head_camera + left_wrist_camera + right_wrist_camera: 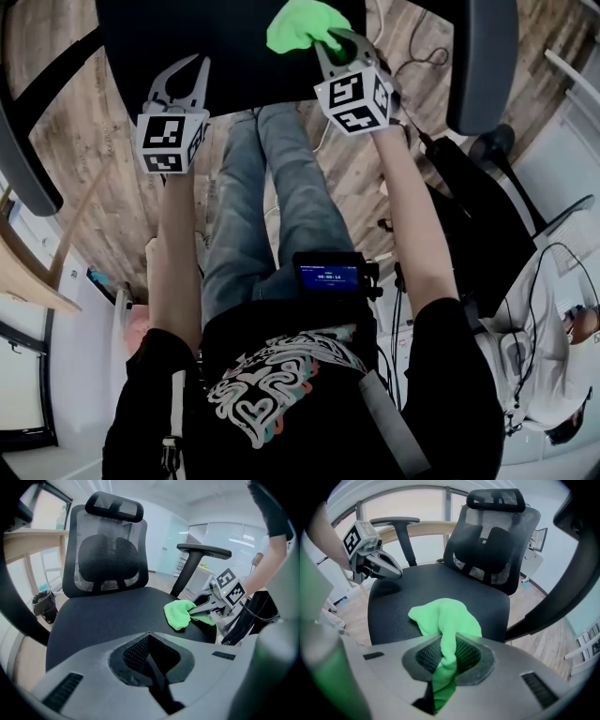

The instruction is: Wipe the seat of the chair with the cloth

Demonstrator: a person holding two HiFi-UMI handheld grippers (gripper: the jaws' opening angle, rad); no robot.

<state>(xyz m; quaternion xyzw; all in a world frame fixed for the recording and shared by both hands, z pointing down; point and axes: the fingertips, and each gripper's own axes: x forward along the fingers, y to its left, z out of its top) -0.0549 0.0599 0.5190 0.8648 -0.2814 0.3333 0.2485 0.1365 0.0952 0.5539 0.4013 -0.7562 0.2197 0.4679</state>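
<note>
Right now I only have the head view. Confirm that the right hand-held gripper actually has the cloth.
Observer: Yes. The right gripper view shows the right hand-held gripper shut on the cloth, with a tail of it trailing back between the jaws.
Operator: Report the left one.
Observer: In the left gripper view, the left hand-held gripper has its jaws together with nothing between them.
Operator: Tell me what stands beyond the seat.
Observer: Behind the seat a mesh backrest stands upright, with a headrest on top.
</note>
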